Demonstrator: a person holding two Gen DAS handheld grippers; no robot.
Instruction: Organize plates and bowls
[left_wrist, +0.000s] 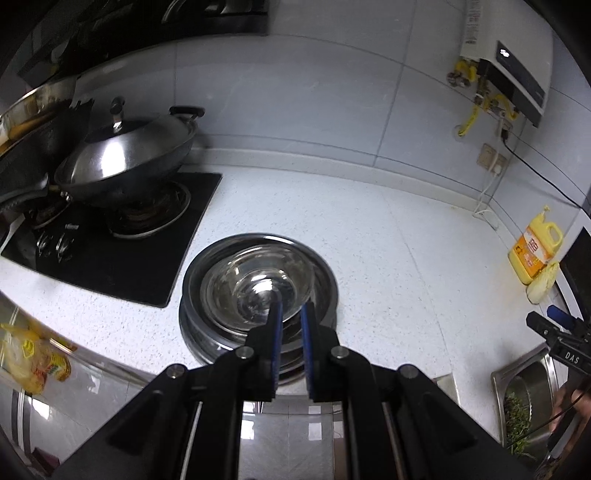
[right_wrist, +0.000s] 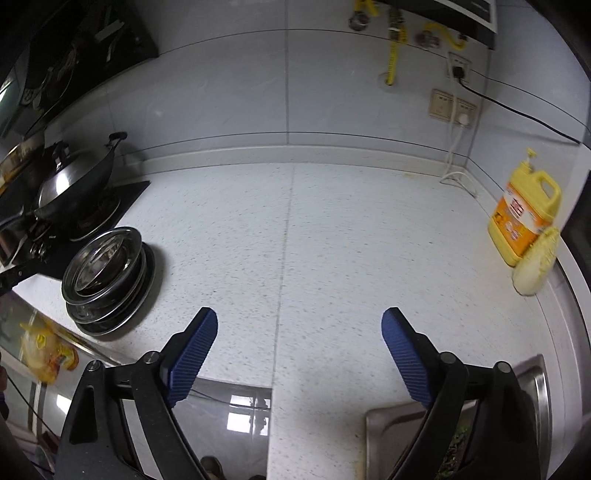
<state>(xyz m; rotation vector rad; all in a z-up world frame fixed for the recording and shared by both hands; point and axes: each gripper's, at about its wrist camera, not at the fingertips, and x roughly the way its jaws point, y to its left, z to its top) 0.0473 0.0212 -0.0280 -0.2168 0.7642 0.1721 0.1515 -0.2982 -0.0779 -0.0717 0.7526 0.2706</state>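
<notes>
left gripper (left_wrist: 291, 314): pads nearly together over the bowl stack's (left_wrist: 258, 280) near rim, grip unclear
right gripper (right_wrist: 299, 328): spread wide, holding nothing, lower middle of frame

Left wrist view: looks down and forward along its own fingers from just above the front edge of the counter (left_wrist: 369, 229); the stack of steel bowls and plates (left_wrist: 258, 284) sits close, centred right beyond the fingertips; the stove (left_wrist: 110, 236) lies left of the stack, the tiled wall behind it.
Right wrist view: looks forward and down from further right along the same counter (right_wrist: 332, 240); the stack (right_wrist: 107, 280) appears small at the left, well apart from this camera; the yellow bottle (right_wrist: 524, 218) stands far right of the stack.
Shared: stack, stove (right_wrist: 74, 221), wok (left_wrist: 125, 155) (right_wrist: 74, 181), bottle (left_wrist: 535, 251), back wall, sink corner.
Cross-sight: the right gripper (left_wrist: 561, 332) shows at the left view's right edge.
</notes>
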